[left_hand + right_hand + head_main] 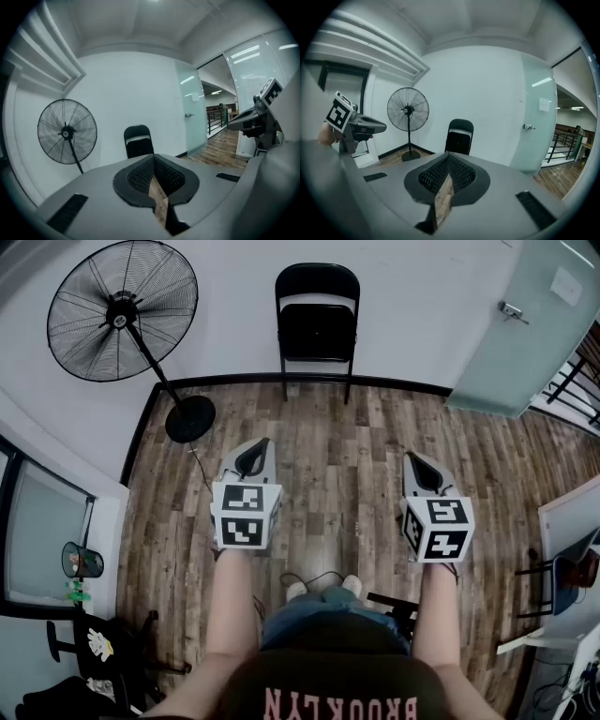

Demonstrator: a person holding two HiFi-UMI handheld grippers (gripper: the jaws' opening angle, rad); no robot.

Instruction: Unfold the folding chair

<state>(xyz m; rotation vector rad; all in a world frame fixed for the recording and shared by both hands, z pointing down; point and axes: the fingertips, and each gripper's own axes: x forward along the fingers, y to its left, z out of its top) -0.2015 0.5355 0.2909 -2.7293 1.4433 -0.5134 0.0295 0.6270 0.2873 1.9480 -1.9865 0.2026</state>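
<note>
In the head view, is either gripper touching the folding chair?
No: the left gripper and right gripper hang shut and empty over the wood floor, apart from the folding chair by the wall.

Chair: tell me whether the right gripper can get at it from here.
Probably not yet: the chair stands folded at the far wall, well beyond the shut right gripper. Only floor lies between, so stepping forward should bring it within reach.

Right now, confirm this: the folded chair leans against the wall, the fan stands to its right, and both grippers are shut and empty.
No: the head view shows the fan left of the chair, not right of it. The chair is folded against the wall; the left gripper and right gripper are shut and empty.
</note>
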